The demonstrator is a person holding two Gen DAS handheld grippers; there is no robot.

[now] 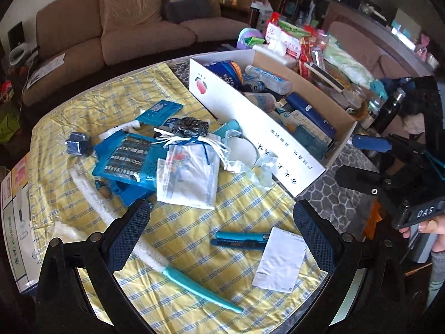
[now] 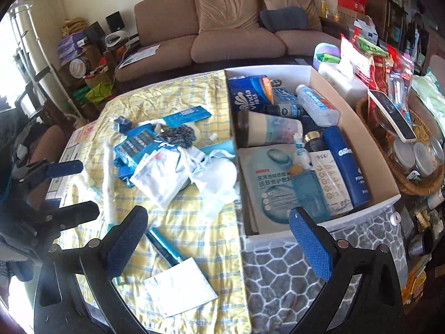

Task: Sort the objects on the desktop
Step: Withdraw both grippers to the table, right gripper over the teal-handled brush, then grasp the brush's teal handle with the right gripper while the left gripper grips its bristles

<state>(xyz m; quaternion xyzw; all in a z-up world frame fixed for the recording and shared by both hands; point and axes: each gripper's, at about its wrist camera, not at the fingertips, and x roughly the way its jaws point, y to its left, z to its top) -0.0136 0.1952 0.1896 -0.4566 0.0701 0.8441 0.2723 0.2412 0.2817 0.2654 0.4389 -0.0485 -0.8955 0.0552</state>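
Lying low and centre in the left wrist view, the slim teal and dark-blue utility knife (image 1: 240, 240) rests flat on the yellow checked tablecloth (image 1: 194, 222), its right end touching or tucked under the white paper slip (image 1: 281, 258). It looks light and rigid with a smooth plastic shell, so a pinch across its narrow body near the middle should hold, though it could slide on the cloth. The slip is thin and limp and would likely need an edge lifted first. To the lower left, the long white bottle brush with teal handle (image 1: 172, 272) is light; its stiff handle is the place to grip, since the bristles give.

Further up, left of centre, the heap of teal packets, clear plastic bags and white cord (image 1: 167, 153) is soft, crinkly and tangled, so pulling one piece may drag others.

Beyond it, the white cardboard box with a peach print (image 1: 250, 122) runs toward the right of the frame, already crowded with bottles and packs; its tall near wall must be cleared from above. Open cloth lies between heap and knife, and grey stone-pattern mat (image 2: 292, 272) lies bare in front of the box.

The left gripper (image 1: 222, 236) hovers spread wide and empty over the knife; the right gripper (image 2: 219, 239) is equally wide, holding nothing.
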